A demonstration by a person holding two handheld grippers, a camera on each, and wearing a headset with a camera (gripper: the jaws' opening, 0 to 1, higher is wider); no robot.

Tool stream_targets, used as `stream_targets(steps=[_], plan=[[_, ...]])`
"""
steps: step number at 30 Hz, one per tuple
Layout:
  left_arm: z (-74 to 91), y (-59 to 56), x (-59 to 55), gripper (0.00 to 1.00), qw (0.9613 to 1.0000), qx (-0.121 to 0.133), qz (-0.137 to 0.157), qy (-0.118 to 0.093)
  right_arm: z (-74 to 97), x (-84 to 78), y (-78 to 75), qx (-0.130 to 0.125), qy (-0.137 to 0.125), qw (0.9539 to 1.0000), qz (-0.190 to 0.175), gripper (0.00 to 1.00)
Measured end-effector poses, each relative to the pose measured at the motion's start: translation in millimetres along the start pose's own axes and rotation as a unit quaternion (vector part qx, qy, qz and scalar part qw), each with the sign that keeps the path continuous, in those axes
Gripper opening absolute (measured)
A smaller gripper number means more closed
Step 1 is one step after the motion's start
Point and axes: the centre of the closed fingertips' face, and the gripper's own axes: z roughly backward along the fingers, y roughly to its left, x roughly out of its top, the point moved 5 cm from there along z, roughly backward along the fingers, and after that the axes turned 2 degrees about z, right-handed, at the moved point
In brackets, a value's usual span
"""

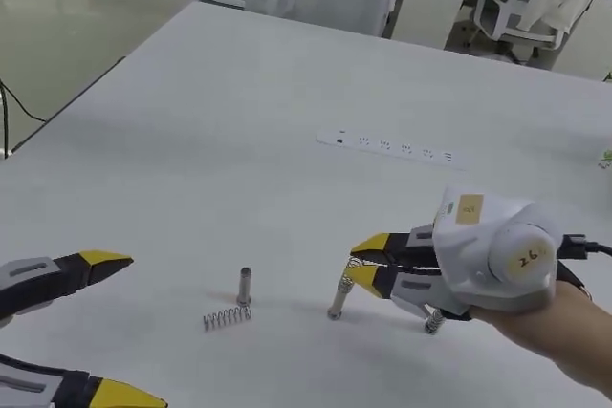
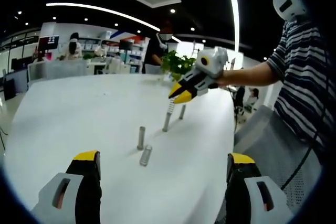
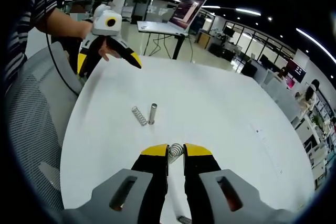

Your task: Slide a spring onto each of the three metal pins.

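1. Small silvery coil spring (image 3: 176, 150): pinched at the tips of the right gripper (image 1: 359, 263), jaws almost together on it. It sits at the top of a leaning silver metal pin (image 1: 337, 303), the next pin to the right of the bare pin in the head view.
2. Bare short silver metal pin (image 1: 245, 286): upright on the white bench (image 1: 287, 93), no spring on it. A loose silvery coil spring (image 1: 227, 317) lies flat just beside its foot, on the side nearer the person.
3. Third metal pin (image 1: 433, 322): farther right of the bare pin than the leaning one, under the right gripper's body. It looks ribbed, so it probably carries a spring, but it is too small to be sure.
4. Left gripper (image 1: 120, 327): well left of the bare pin, jaws wide apart and empty.
5. Step judged: a spring is being threaded onto the leaning pin.
6. Next move calls for:
   - easing the coil down along the pin's own axis, gently because the pin leans and may topple;
   - letting go of the coil;
   - picking up the loose spring for the bare pin.
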Motion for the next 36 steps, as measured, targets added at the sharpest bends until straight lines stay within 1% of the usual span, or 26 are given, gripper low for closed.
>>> stream_targets(steps=[5, 12, 14, 20, 21, 23, 27, 36], plan=[[-0.3, -0.9, -3.2, 0.97, 1.0, -0.001, 0.001, 0.005, -5.9, -7.1, 1.9, 0.002, 0.009, 1.0, -0.001, 0.08], [0.1, -0.5, -3.6, 0.96, 1.0, 0.001, 0.004, 0.004, -17.1, -19.5, 6.1, 0.012, 0.022, 0.9996, -0.011, 0.08], [0.1, -0.4, -3.6, 0.96, 1.0, 0.001, 0.004, 0.004, -20.1, -22.8, 7.7, 0.015, 0.029, 0.9995, -0.003, 0.08], [0.4, -1.2, -6.3, 0.96, 1.0, 0.001, 0.007, 0.007, -27.9, -32.9, 11.1, 0.023, 0.04, 0.9989, -0.005, 0.08], [0.7, -1.4, -6.7, 0.96, 1.0, 0.001, 0.006, 0.008, -28.7, -35.3, 12.8, 0.023, 0.043, 0.9988, -0.001, 0.08], [1.7, -1.3, -6.8, 0.96, 0.9999, 0.002, 0.007, 0.008, -30.1, -37.6, 15.1, 0.023, 0.044, 0.9988, 0.001, 0.08], [3.4, -0.3, -5.6, 0.96, 0.9999, 0.005, 0.008, 0.005, -30.4, -35.8, 13.9, 0.018, 0.032, 0.9993, -0.008, 0.08], [1.6, -0.9, -2.8, 0.96, 1.0, 0.004, 0.008, 0.001, -30.3, -35.6, 12.8, 0.018, 0.033, 0.9992, -0.016, 0.08]])
